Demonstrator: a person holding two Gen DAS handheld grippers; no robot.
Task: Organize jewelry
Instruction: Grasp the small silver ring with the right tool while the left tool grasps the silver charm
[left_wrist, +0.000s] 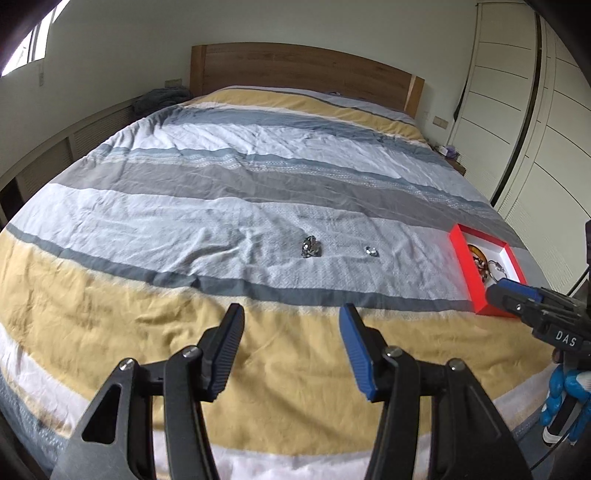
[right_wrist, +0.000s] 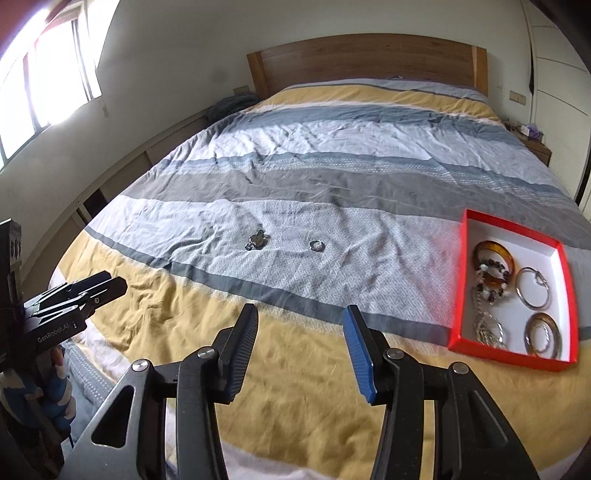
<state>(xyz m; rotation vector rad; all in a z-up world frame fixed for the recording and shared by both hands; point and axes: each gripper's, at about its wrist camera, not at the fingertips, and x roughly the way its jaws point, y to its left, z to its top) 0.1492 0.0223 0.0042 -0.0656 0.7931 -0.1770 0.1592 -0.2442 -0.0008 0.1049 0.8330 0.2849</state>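
A small heap of silver jewelry (left_wrist: 311, 247) (right_wrist: 256, 240) and a silver ring (left_wrist: 371, 251) (right_wrist: 317, 245) lie on the pale striped band of the bedspread. A red box (right_wrist: 458, 295) (left_wrist: 466, 269) with a white inside sits to the right and holds several bangles (right_wrist: 493, 254), hoops (right_wrist: 533, 288) and a chain (right_wrist: 489, 325). My left gripper (left_wrist: 291, 317) is open and empty above the yellow band, short of the heap. My right gripper (right_wrist: 301, 317) is open and empty, also above the yellow band, left of the box.
The bed (left_wrist: 258, 177) fills the view, with a wooden headboard (left_wrist: 295, 70) at the far end. White wardrobe doors (left_wrist: 535, 110) stand on the right and low cabinets (left_wrist: 55, 155) along the left wall. A bedside table (right_wrist: 535, 144) stands at the far right.
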